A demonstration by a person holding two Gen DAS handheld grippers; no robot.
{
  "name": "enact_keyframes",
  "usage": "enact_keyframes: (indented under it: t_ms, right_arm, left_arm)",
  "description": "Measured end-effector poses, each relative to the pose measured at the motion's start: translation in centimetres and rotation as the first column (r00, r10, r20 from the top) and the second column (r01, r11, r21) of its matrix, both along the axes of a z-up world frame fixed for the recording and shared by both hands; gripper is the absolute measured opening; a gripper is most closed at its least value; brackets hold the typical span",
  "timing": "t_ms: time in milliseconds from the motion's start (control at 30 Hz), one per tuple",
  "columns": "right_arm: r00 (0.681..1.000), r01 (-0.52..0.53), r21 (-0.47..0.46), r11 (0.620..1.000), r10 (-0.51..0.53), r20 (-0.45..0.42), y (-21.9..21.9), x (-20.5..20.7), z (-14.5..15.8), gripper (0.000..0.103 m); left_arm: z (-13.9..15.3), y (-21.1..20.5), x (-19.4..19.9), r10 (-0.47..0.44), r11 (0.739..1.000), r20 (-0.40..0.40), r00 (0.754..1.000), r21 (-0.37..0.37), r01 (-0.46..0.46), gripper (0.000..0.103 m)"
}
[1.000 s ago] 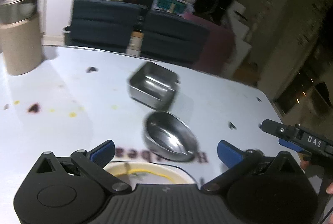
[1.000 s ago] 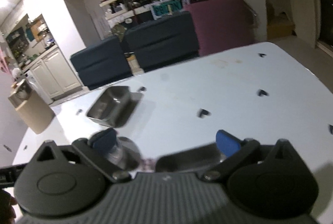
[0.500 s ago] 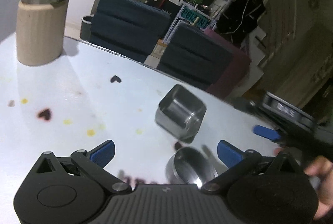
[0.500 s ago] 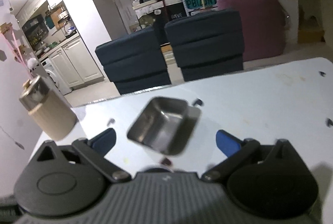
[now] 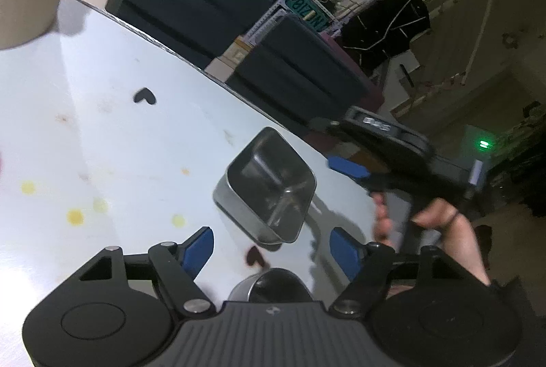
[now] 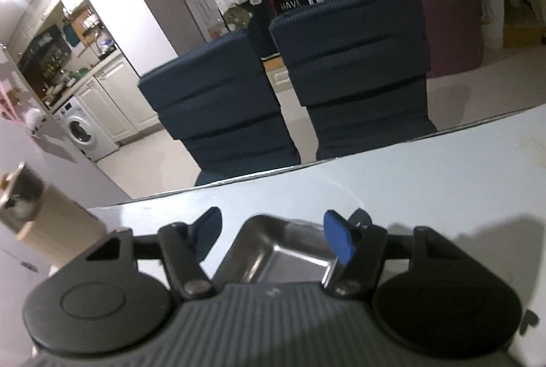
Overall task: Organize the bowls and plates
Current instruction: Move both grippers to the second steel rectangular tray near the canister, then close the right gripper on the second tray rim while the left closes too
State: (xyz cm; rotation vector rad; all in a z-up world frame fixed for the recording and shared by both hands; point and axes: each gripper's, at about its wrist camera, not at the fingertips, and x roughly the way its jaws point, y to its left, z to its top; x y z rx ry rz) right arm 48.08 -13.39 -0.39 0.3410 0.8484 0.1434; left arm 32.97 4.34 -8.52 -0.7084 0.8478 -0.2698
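A square steel bowl sits on the white table, ahead of my left gripper, which is open and empty. A round steel bowl lies just below the left fingers, partly hidden by the gripper body. In the right wrist view the square steel bowl sits between the open fingers of my right gripper, close to its body. The right gripper also shows in the left wrist view, just right of the square bowl.
A beige cylindrical container stands at the table's left side. Two dark blue chairs stand beyond the far table edge. Small heart stickers and yellow stains mark the table.
Both grippers have moved toward the square bowl. The right gripper's fingers now straddle it, and the round bowl has slid under the left gripper's view.
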Motion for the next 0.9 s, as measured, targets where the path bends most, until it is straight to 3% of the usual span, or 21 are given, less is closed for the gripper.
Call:
enact_keyframes:
  t_ms: [267, 533, 767, 900]
  right_arm:
    - [0.997, -0.054, -0.076, 0.996, 0.050, -0.055, 1.4, 2.3, -2.6, 0.069]
    - [0.986, -0.111, 0.007, 0.994, 0.111, -0.126, 0.6, -0.7, -2.5, 0.067]
    - [0.954, -0.244, -0.017, 0.970, 0.237, -0.185, 2.5, -2.5, -2.0, 0.051]
    - [0.926, -0.329, -0.055, 0.943, 0.311, -0.215, 4.6, -3.6, -1.9, 0.042]
  left_arm:
    - [-1.7, 0.8, 0.9, 0.024, 1.000, -0.021, 0.999, -0.014, -0.025, 0.065]
    - [-3.0, 3.4, 1.0, 0.115, 0.993, -0.066, 0.991, 0.010, -0.115, 0.057]
    - [-3.4, 5.1, 1.3, 0.167, 0.986, -0.077, 0.983, 0.029, -0.165, 0.051]
    - [-3.2, 5.4, 1.4, 0.187, 0.979, -0.051, 0.981, 0.097, -0.181, 0.045]
